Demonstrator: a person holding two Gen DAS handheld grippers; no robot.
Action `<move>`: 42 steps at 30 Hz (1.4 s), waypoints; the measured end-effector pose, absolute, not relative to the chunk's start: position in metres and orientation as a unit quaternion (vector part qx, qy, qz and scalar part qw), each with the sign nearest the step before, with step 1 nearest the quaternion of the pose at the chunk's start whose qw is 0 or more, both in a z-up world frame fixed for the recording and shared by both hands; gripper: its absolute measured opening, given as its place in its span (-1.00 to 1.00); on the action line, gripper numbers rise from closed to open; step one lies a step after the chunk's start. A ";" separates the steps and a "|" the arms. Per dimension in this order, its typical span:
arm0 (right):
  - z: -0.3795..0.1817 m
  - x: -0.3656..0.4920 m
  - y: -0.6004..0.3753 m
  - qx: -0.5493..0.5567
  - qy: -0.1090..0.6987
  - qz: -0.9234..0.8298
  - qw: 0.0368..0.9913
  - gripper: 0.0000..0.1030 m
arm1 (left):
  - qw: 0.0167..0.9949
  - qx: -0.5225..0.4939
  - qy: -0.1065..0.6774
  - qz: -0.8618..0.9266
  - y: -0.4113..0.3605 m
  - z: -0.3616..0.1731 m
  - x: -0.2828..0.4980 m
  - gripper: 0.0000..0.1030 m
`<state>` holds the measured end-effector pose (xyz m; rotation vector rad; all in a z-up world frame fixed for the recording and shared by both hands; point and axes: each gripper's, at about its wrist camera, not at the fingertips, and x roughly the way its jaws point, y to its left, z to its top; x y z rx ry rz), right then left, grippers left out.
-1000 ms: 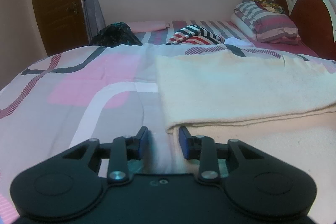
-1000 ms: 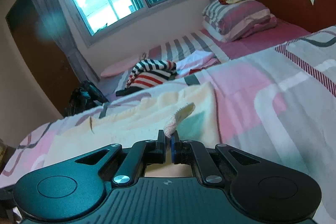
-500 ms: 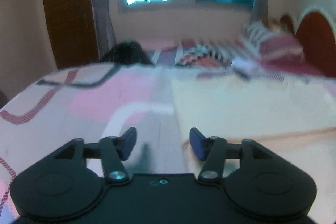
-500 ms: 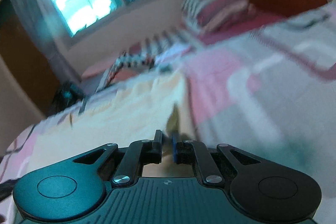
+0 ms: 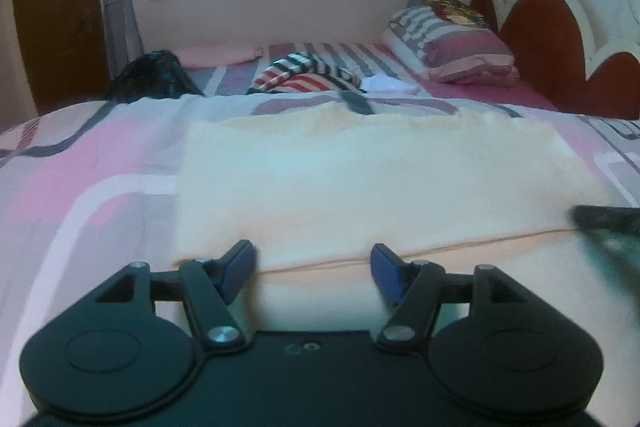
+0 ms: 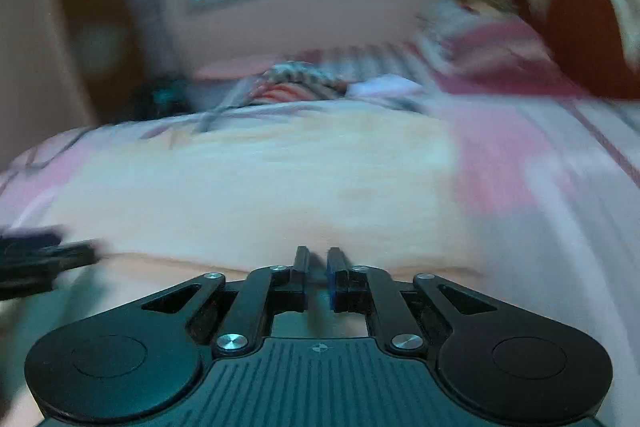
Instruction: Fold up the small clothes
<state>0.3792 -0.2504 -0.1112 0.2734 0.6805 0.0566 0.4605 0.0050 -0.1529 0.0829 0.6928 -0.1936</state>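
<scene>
A: Cloth first, from the left wrist view. Where is it lying, and why are your jaws standing like that?

B: The cream garment (image 5: pixel 380 179) is lying flat on the pink patterned bedspread (image 5: pixel 92 187), with a folded layer's edge running across just ahead of your left gripper (image 5: pixel 312 267). Your jaws are standing wide apart and holding nothing, probably so you can reach in for a fresh bite at that edge. The right gripper (image 5: pixel 608 223) is showing at the frame's right side, low over the same cloth.

A: And the right wrist view?

B: It is blurring heavily. Your right gripper (image 6: pixel 318 273) is sitting just above the fold edge of the garment (image 6: pixel 260 187), its jaws standing with a narrow gap, and nothing is showing pinched between them. The left gripper (image 6: pixel 36 263) is smearing in at the left edge.

A: The other clothes?

B: The striped garment (image 5: pixel 308 77) is waiting beyond, near the pillows (image 5: pixel 448 51).
</scene>
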 end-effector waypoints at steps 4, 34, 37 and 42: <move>-0.091 0.385 -0.268 0.163 0.304 0.039 0.938 -1.00 | 0.949 0.034 0.297 -0.098 0.007 -0.128 0.479 0.37; -0.111 0.413 -0.284 0.139 0.320 -0.022 0.937 -1.00 | 0.935 0.075 0.337 -0.076 0.006 -0.160 0.496 0.62; -0.104 0.393 -0.322 0.210 0.305 -0.045 0.928 -1.00 | 0.939 0.075 0.332 -0.052 0.016 -0.148 0.491 0.39; -0.086 0.372 -0.279 0.163 0.293 0.050 0.941 -1.00 | 0.943 0.081 0.311 -0.083 -0.013 -0.135 0.465 0.38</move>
